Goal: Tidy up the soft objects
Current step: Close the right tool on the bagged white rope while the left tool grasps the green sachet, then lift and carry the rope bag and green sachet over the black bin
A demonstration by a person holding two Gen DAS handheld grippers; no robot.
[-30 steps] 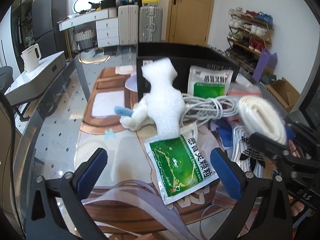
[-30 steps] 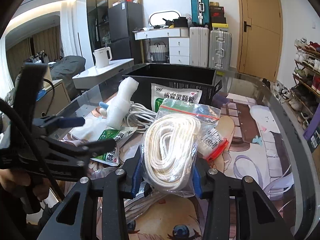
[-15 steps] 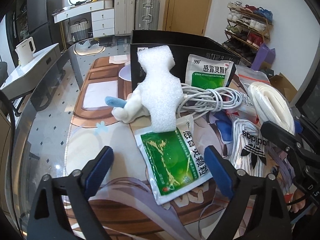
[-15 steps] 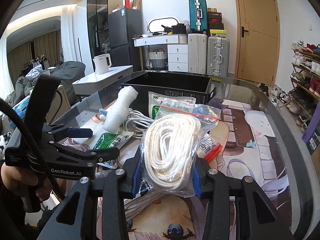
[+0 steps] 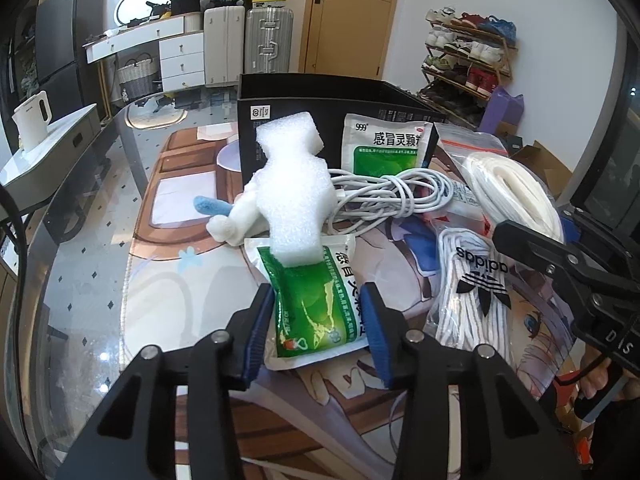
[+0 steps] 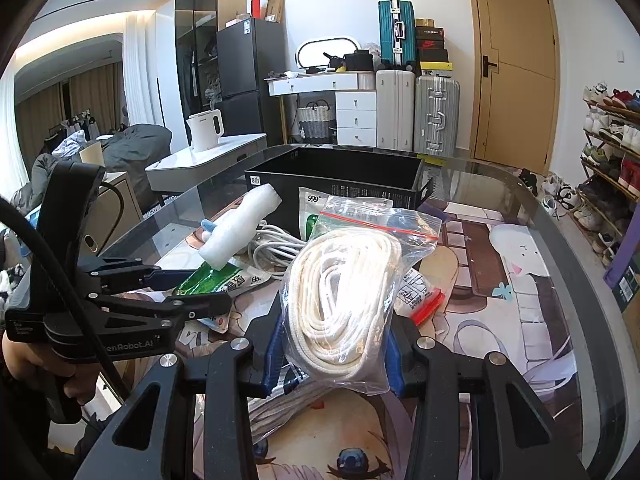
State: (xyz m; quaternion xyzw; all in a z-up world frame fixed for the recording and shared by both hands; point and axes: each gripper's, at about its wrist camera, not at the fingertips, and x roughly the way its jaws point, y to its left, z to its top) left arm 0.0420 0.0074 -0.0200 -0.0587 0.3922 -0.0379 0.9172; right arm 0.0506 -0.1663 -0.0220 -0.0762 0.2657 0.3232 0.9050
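A lived-in home: suitcases stacked by a wooden door, a shoe rack, fridge, kettle, white drawers

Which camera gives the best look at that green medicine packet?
The left wrist view: the green packet lies face-up between the left gripper's fingers. In the right wrist view, only a slanted sliver shows beside the rope bag.

Glass tabletop covered centrally by a printed cartoon mat. On the mat: black box toward the far edge; green sachet near the middle; white cable coil and striped Adidas bag toward the right edge; blue-tipped white toy left of the cable.
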